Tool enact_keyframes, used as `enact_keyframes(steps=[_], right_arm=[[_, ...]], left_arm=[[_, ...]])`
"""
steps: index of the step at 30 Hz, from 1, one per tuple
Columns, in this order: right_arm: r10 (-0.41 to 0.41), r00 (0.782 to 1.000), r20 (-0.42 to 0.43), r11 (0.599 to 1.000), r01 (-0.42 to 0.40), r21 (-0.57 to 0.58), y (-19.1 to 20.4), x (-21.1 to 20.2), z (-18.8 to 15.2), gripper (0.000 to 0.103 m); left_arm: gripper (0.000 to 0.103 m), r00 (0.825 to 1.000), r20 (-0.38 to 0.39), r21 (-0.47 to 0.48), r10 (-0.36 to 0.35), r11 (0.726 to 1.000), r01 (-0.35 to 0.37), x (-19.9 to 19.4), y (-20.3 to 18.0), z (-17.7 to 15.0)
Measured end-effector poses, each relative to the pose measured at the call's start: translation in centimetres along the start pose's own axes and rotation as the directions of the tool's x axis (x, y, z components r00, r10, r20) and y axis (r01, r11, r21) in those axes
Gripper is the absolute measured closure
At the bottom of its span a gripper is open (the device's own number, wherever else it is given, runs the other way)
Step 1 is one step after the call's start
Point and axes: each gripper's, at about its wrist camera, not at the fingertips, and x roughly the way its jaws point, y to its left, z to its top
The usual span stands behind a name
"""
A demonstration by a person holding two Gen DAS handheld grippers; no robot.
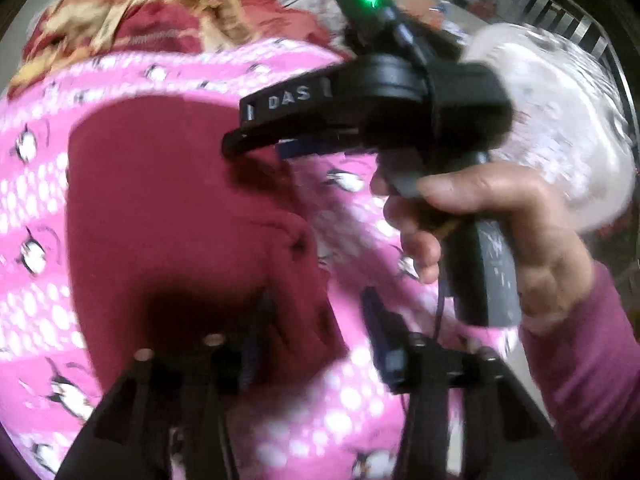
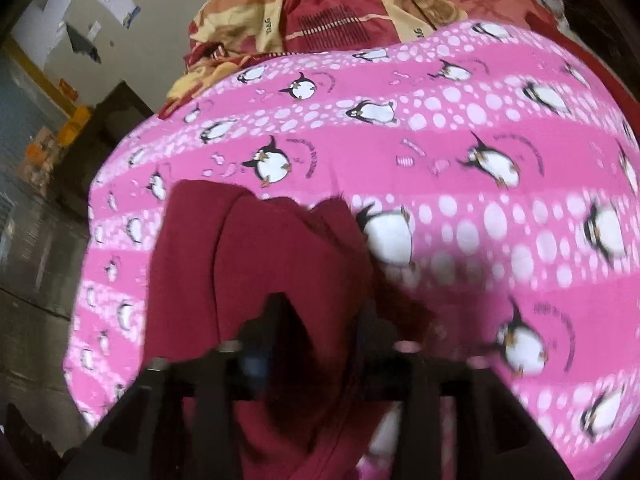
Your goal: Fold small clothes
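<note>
A small dark red garment (image 1: 168, 208) lies on a pink penguin-print blanket (image 1: 32, 184). My left gripper (image 1: 316, 320) hovers over the garment's right edge; its fingers stand apart with nothing clearly between them. My right gripper (image 1: 256, 136) shows in the left wrist view, held by a hand (image 1: 508, 224), its fingers closed on the garment's upper right edge. In the right wrist view the garment (image 2: 264, 248) is bunched between the right gripper's fingers (image 2: 320, 320) and lifted into a fold over the blanket (image 2: 480, 152).
A red and gold patterned quilt (image 2: 320, 12) is piled behind the blanket. A white plastic-wrapped bundle (image 1: 560, 120) sits at the right. The bed edge drops to a tiled floor (image 2: 28, 220) on the left.
</note>
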Motion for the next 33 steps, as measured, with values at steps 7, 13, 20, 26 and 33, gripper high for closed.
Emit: enact_keyframes(steps=[7,13,20,26,33], right_arm=[[0.197,0.980,0.007,0.979,-0.197,0.057,0.5,-3.1,-5.9,0.031],[0.200,0.980,0.008,0.977,-0.200,0.072,2.1,-0.7,-7.4,0.029],[-0.027,0.998,0.051,0.992,0.033,-0.122,4.0,-3.3,-8.8,0.085],[-0.051,0.999,-0.005,0.998,0.051,-0.034,0.8,-1.8,-10.7,0.085],[-0.018,0.984,0.176,0.998,0.007,0.063,0.5,-6.9,-8.8,0.050]], left_arm=[[0.036,0.986,0.049,0.060,0.157,0.985,-0.160,-4.7,4.0,-2.2],[0.036,0.982,-0.015,-0.134,0.188,0.973,-0.188,-2.9,8.2,-3.4],[0.036,0.979,0.019,-0.118,0.204,0.973,-0.200,-3.4,7.6,-2.8],[0.036,0.977,0.013,-0.135,0.212,0.969,-0.208,-1.7,8.1,-2.4],[0.035,0.970,0.003,-0.145,0.243,0.960,-0.240,-0.2,8.5,-1.8]])
